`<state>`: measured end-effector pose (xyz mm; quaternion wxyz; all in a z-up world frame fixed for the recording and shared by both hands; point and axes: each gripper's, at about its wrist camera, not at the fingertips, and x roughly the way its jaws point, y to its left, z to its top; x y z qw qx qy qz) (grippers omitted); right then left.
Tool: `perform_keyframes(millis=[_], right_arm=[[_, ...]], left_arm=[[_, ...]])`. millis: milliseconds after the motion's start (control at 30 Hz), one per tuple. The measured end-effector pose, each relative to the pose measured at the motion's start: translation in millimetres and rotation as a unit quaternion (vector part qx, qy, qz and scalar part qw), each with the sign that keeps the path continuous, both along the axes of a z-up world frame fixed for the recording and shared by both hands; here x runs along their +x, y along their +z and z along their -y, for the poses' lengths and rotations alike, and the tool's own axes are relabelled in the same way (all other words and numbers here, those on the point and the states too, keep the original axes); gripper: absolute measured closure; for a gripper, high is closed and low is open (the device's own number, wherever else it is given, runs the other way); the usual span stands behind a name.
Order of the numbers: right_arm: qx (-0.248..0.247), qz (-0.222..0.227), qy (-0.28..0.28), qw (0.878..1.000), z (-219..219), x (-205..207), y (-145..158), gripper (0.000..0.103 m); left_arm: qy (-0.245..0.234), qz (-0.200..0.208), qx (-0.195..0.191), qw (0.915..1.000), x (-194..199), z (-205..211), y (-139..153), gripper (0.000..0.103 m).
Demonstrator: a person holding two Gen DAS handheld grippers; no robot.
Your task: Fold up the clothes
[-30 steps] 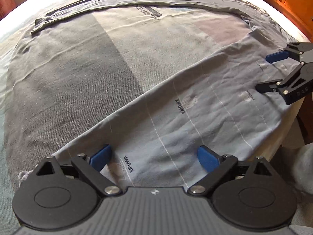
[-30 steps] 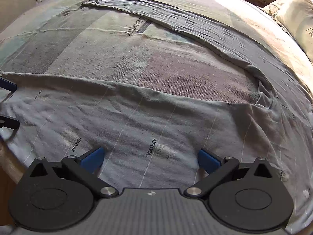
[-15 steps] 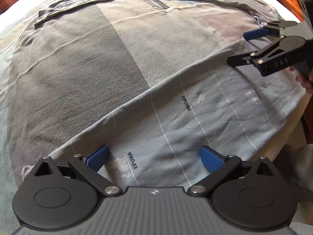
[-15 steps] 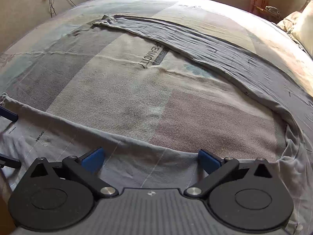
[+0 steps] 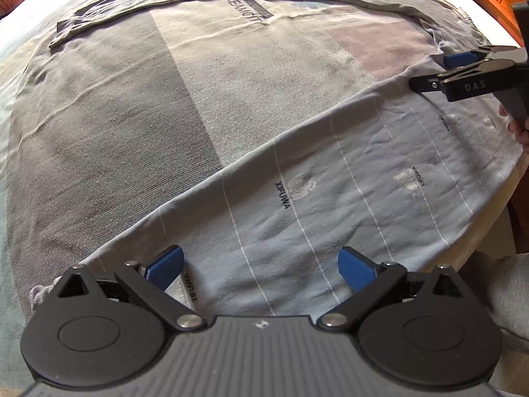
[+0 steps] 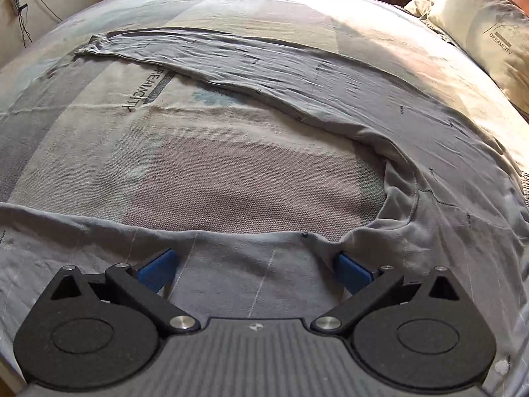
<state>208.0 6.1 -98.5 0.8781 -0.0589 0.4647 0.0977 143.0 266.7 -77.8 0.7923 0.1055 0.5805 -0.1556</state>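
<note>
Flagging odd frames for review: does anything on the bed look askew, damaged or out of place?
Nothing looks damaged or spilled. The grey trousers lie splayed, one leg far from the near leg, unfolded. Both grippers, left and right, are open.

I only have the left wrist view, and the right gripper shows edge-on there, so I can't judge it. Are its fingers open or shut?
Observer: Open wide. The right gripper has its fingers spread over the trousers, with nothing pinched.
Operator: Where on them?
Observer: Near the crotch, at the upper edge of the nearer leg. One finger touches a bunched fold there.
Operator: Anything past the other leg?
Observer: A pillow, at the far right of the bed.
</note>
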Motion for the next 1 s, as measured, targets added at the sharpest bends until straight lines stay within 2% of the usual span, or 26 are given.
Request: perform_keyframes(millis=[67,133,333,467,567,700,800,1000], right_arm=[[0.003,0.008,0.002,1.0,-2,6,0,0.0],[0.02,-0.002,0.0,1.0,5,8,6,0.0],[0.025,0.006,-0.012,1.0,40,-15,28,0.0],[0.02,-0.005,-0.043,0.999,62,-7,13,0.0],[0.029,-0.004,-0.045,0.999,70,12,0,0.0],[0.058,0.005,-0.017,0.998,80,26,14,0.0],[0.054,0.029,-0.014,0.998,95,19,32,0.0],[0.049,0.017,-0.056,0.997,122,13,27,0.0]], left_arm=[[-0.013,0.004,0.0,0.9999,2,10,6,0.004],[-0.028,0.009,-0.001,0.9996,3,20,12,0.004],[-0.08,0.024,-0.007,0.9965,13,54,16,0.004],[-0.103,0.011,-0.013,0.9946,13,78,5,0.004],[-0.094,-0.027,0.002,0.9952,9,85,-11,0.004],[-0.075,-0.032,0.008,0.9966,9,85,-4,0.004],[-0.066,-0.035,0.007,0.9972,14,87,3,0.004],[-0.081,-0.031,0.012,0.9962,28,107,-1,0.004]])
